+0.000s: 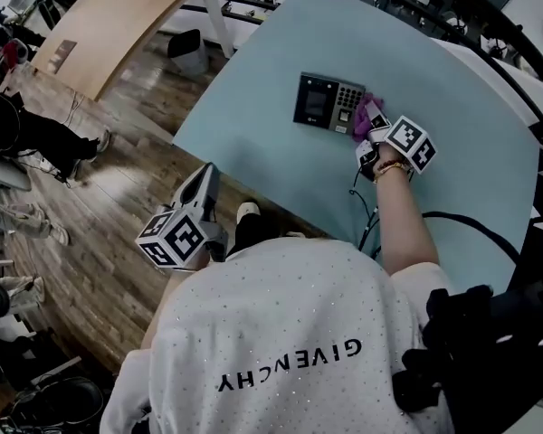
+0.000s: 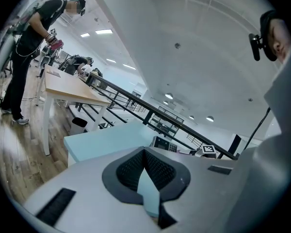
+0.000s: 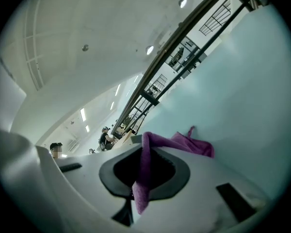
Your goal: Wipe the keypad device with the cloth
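The right claw (image 3: 144, 149) is clenched on a crumpled purple cloth (image 1: 366, 116). The cloth touches the keypad end of the dark rectangular keypad device (image 1: 328, 103), which lies flat on the pale teal table (image 1: 462, 98). The device's long axis runs away from that claw toward its screen end, so I judge the wipe should sweep that way, over the keys and then the screen. The left claw (image 2: 144, 152), closed on nothing, hangs well apart from the device, beyond the table's edge.

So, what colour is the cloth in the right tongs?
Purple. The cloth shows best in the right gripper view.
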`<act>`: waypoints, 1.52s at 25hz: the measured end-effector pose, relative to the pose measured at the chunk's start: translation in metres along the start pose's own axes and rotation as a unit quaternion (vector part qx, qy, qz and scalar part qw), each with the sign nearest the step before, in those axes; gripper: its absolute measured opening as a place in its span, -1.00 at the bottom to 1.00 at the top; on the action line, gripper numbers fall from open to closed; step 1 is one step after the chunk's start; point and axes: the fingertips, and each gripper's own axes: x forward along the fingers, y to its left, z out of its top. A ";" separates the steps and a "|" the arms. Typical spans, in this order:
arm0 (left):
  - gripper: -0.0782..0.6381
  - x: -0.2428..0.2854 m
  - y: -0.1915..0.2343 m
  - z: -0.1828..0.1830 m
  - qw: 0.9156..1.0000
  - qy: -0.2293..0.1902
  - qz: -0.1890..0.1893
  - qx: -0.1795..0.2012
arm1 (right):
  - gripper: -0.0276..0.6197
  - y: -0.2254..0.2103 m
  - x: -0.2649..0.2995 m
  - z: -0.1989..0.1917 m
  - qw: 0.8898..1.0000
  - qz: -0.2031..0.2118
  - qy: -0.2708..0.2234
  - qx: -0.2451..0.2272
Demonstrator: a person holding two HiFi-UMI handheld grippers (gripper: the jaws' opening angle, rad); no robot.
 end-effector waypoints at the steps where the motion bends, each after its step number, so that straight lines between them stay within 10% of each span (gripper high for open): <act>1: -0.78 0.002 -0.001 0.000 1.000 0.000 -0.002 -0.001 | -0.87 -0.002 -0.001 -0.005 1.000 -0.003 0.008 0.004; 9: -0.78 0.019 -0.015 -0.004 1.000 0.010 -0.021 -0.004 | -0.87 -0.013 -0.014 -0.036 0.998 -0.028 0.059 -0.008; 18: -0.78 0.029 -0.024 -0.002 0.999 0.015 -0.036 -0.001 | -0.86 -0.018 -0.029 -0.052 0.974 -0.101 0.125 -0.162; 27: -0.78 0.067 -0.054 -0.005 0.993 0.048 -0.112 0.009 | -0.87 0.061 -0.092 0.024 0.967 0.031 -0.025 -0.252; 38: -0.78 0.065 -0.055 0.037 0.971 0.083 -0.221 0.038 | -0.87 0.138 -0.171 0.034 0.932 -0.064 -0.150 -0.325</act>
